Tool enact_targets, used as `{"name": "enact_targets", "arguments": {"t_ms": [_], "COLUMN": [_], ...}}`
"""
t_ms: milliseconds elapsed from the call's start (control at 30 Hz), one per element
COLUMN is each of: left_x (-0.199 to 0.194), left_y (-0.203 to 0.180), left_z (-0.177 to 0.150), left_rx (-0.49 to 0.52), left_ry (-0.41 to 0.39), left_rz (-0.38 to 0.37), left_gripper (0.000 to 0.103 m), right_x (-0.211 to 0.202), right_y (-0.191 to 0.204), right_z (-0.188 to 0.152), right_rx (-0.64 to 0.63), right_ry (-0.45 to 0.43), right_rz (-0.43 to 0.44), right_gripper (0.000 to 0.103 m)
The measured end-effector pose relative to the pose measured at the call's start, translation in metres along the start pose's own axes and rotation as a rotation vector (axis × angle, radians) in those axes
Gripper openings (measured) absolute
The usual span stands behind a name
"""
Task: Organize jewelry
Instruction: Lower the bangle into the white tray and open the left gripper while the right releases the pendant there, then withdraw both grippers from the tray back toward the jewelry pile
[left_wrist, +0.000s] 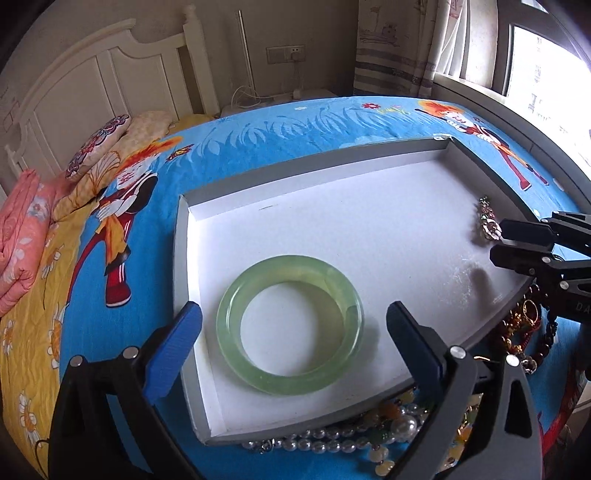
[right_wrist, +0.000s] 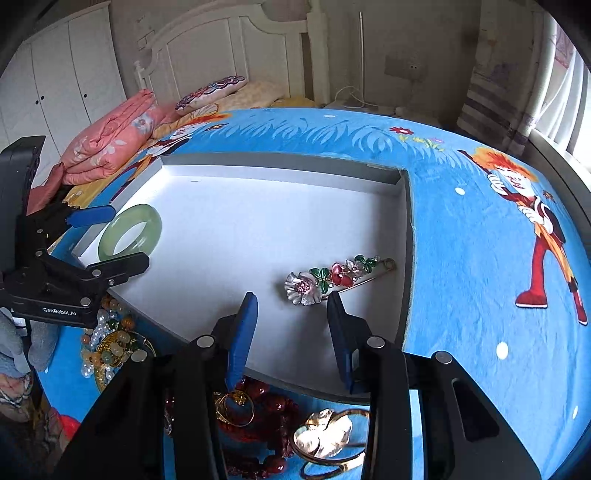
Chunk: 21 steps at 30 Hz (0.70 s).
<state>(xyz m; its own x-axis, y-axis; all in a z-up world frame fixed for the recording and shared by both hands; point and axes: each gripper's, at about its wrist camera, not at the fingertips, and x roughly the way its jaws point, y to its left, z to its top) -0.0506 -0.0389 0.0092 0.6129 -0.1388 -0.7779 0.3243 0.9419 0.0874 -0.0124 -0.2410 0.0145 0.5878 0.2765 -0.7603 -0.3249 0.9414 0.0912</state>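
Observation:
A shallow white tray (left_wrist: 369, 229) lies on the blue bed cover; it also shows in the right wrist view (right_wrist: 258, 221). A pale green bangle (left_wrist: 290, 323) lies flat in its left part, also seen from the right wrist (right_wrist: 130, 230). My left gripper (left_wrist: 293, 317) is open, its blue fingers either side of the bangle and apart from it. A flower brooch (right_wrist: 332, 278) lies in the tray's right part, also visible in the left wrist view (left_wrist: 489, 221). My right gripper (right_wrist: 291, 301) is open and empty, just short of the brooch.
Loose jewelry lies on the bed in front of the tray: pearl and bead strings (left_wrist: 369, 435), red beads (right_wrist: 266, 417), gold rings (right_wrist: 236, 406), a gold shell-shaped piece (right_wrist: 328, 435). Folded pink quilt (right_wrist: 110, 140) and pillows sit by the headboard. A window is on the right.

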Motion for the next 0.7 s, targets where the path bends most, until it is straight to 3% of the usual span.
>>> {"name": "enact_targets", "arguments": {"t_ms": [100, 133, 200, 233, 267, 333, 400, 500, 600, 700], "left_x": [-0.007, -0.012, -0.029, -0.039, -0.052, -0.071, -0.082, -0.091, -0.09, -0.08], "left_y": [0.004, 0.008, 0.018, 0.023, 0.029, 0.034, 0.036, 0.043, 0.061, 0.077], "left_z": [-0.001, 0.0, 0.002, 0.003, 0.001, -0.004, -0.012, -0.036, -0.063, -0.082], "left_rx": [-0.022, -0.047, -0.108, -0.144, -0.185, -0.226, -0.238, -0.274, -0.381, -0.468], "left_ry": [-0.023, -0.043, -0.128, -0.173, -0.224, -0.286, -0.31, -0.304, -0.289, -0.256], "left_rz": [-0.041, -0.059, -0.094, -0.106, -0.121, -0.149, -0.128, -0.116, -0.151, -0.174], "left_gripper": [0.101, 0.101, 0.101, 0.101, 0.101, 0.101, 0.101, 0.101, 0.101, 0.101], "right_x": [-0.004, -0.006, -0.023, -0.034, -0.049, -0.079, -0.099, -0.116, -0.114, -0.1], "right_y": [-0.001, -0.005, -0.02, -0.03, -0.042, -0.066, -0.077, -0.076, -0.063, -0.049], "right_z": [-0.004, -0.002, 0.003, 0.006, 0.008, 0.001, -0.008, -0.034, -0.062, -0.081], "right_rx": [-0.008, 0.012, 0.073, 0.118, 0.177, 0.278, 0.286, 0.235, 0.225, 0.248], "right_ry": [-0.013, -0.029, -0.131, -0.187, -0.252, -0.36, -0.387, -0.358, -0.302, -0.256], "right_rz": [0.038, 0.08, 0.117, 0.125, 0.141, 0.179, 0.127, 0.048, 0.007, 0.029], "right_gripper": [0.035, 0.04, 0.066, 0.09, 0.097, 0.097, 0.097, 0.097, 0.097, 0.097]}}
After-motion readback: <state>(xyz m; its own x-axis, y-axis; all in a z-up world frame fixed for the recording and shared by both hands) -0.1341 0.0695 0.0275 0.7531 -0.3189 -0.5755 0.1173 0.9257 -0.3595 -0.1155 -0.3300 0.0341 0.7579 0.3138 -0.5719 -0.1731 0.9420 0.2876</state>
